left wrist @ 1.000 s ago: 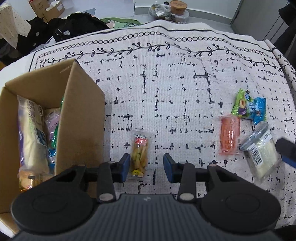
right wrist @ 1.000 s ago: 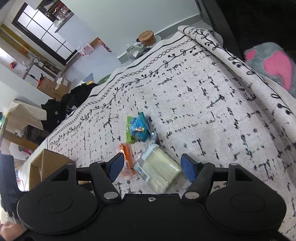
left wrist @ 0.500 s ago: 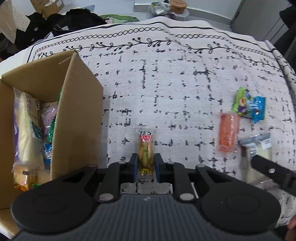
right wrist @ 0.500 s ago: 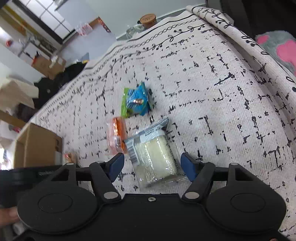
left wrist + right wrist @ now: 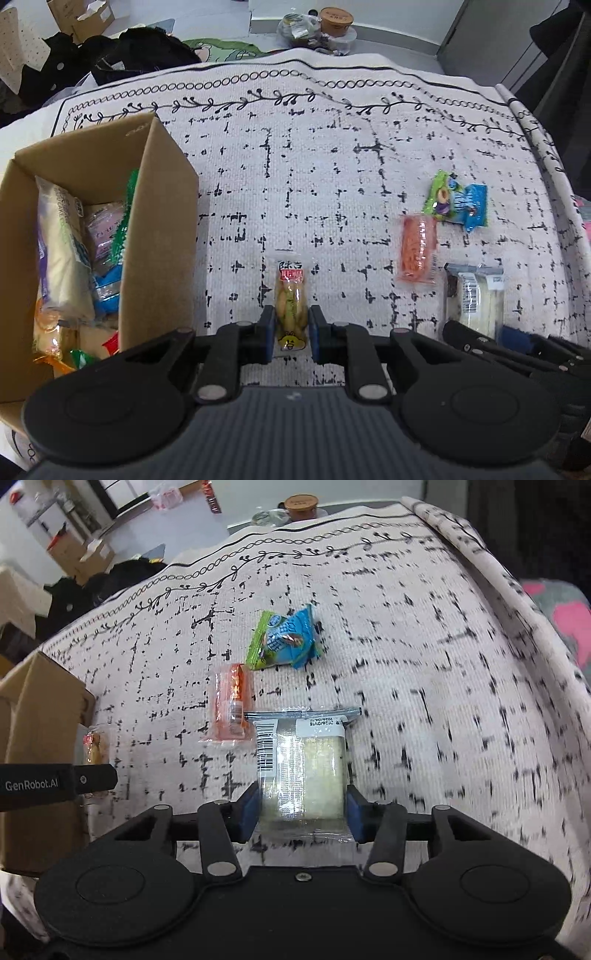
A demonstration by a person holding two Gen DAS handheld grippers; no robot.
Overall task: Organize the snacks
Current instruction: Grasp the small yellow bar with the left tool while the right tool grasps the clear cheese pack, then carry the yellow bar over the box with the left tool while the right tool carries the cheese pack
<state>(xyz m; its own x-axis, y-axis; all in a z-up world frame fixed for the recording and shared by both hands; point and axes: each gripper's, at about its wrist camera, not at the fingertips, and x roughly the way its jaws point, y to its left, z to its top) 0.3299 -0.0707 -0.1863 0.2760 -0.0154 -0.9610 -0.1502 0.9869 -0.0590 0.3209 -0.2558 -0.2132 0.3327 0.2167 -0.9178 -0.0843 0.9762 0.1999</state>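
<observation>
Cardboard box (image 5: 159,236): stands open at the left edge of the patterned cloth (image 5: 332,155); several snack packets lie inside it.
Left gripper (image 5: 291,332): jaws drawn narrow and pressed on both sides of the yellow snack packet (image 5: 291,295), which lies lengthwise on the cloth just right of the box, near the cloth's near edge.
Orange packet (image 5: 229,705): flat on the cloth, right of centre, touching the left side of the sandwich pack.
Green-and-blue packet (image 5: 284,638): beyond the orange packet, its corner just beside that packet's far end.
Sandwich pack (image 5: 303,760): clear wrapper with a barcode label, on the cloth toward the right edge.
Right gripper (image 5: 303,808): blue pads rest against both sides of the sandwich pack's near end, gripping it.
</observation>
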